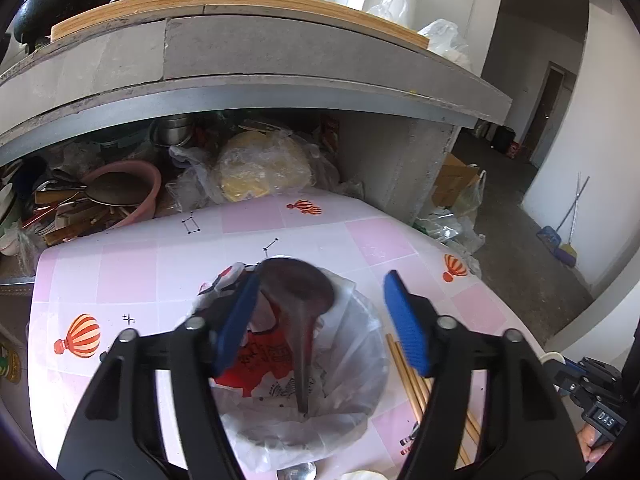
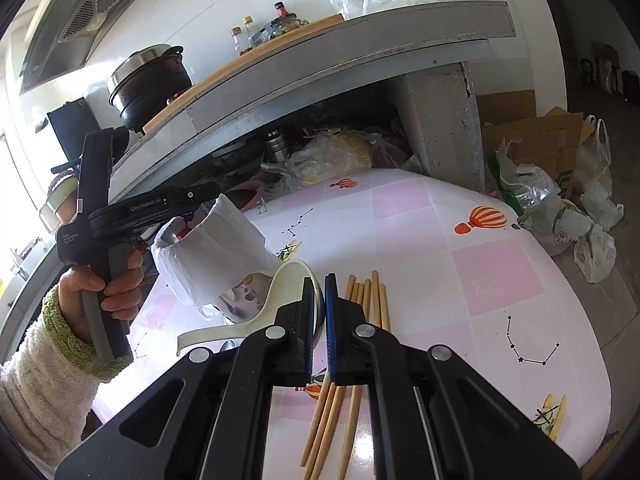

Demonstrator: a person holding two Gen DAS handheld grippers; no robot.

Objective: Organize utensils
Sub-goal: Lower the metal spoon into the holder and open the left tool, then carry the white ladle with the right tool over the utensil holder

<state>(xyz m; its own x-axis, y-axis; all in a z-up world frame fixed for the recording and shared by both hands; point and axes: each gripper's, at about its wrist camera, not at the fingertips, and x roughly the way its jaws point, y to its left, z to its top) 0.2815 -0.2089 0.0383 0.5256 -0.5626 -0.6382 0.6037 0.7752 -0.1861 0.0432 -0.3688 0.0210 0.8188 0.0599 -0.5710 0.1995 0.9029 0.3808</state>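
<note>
A dark metal ladle (image 1: 298,292) stands handle-down in a cup lined with a white plastic bag (image 1: 360,364). My left gripper (image 1: 322,280) hovers over the cup's mouth, open; the ladle's bowl sits between its blue pads, near the left one, and is not pinched. In the right wrist view the same bag-lined cup (image 2: 216,248) is at the left, beside a hand (image 2: 100,280) holding that gripper. My right gripper (image 2: 319,278) is shut on the bowl rim of a white ceramic spoon (image 2: 256,320). Several wooden chopsticks (image 2: 368,296) lie on the table under it.
The pink-checked tablecloth (image 2: 460,272) covers a low table in front of a concrete counter (image 1: 280,60). Under the counter are cluttered pots, a pink basin (image 1: 136,184) and bagged goods. A small metal spoon (image 1: 298,472) lies near the cup. Bags and a cardboard box (image 2: 532,132) stand at the right.
</note>
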